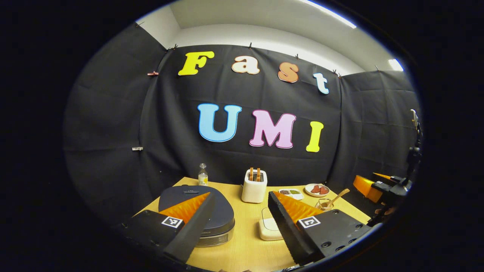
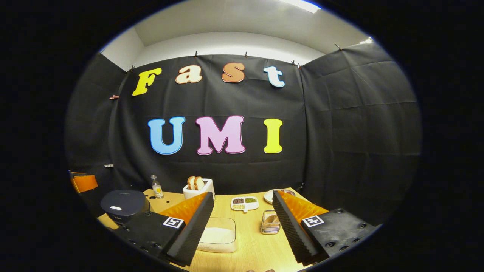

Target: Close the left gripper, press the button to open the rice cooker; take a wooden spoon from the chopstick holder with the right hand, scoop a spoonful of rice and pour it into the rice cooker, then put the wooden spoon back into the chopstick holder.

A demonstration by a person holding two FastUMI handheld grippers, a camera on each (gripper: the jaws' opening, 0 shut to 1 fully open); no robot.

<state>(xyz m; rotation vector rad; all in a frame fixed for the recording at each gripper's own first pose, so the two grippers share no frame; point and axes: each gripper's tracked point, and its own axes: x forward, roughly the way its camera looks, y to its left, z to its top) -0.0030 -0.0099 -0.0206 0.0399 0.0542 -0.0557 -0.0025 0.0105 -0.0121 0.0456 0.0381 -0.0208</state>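
Tabletop [image 2: 249, 241], light wood. Between right tongs [image 2: 242, 230]: rice tray [image 2: 218, 235], holder [image 2: 270, 223]. Beyond: dish [image 2: 245, 203], toaster [image 2: 198, 189]. Left of them: cooker [image 2: 124, 206], bottle [image 2: 155, 187].

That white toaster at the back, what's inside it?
Two browned bread slices stand upright in the toaster, their tops poking out of the slots. Their lower halves are hidden by its walls.

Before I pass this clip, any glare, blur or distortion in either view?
Left gripper view: sharp, strong fisheye bend, ceiling light blown out, cooker lid evenly lit. Right gripper view: same bend, bright light strip, table clear, cooker dim near the edge.
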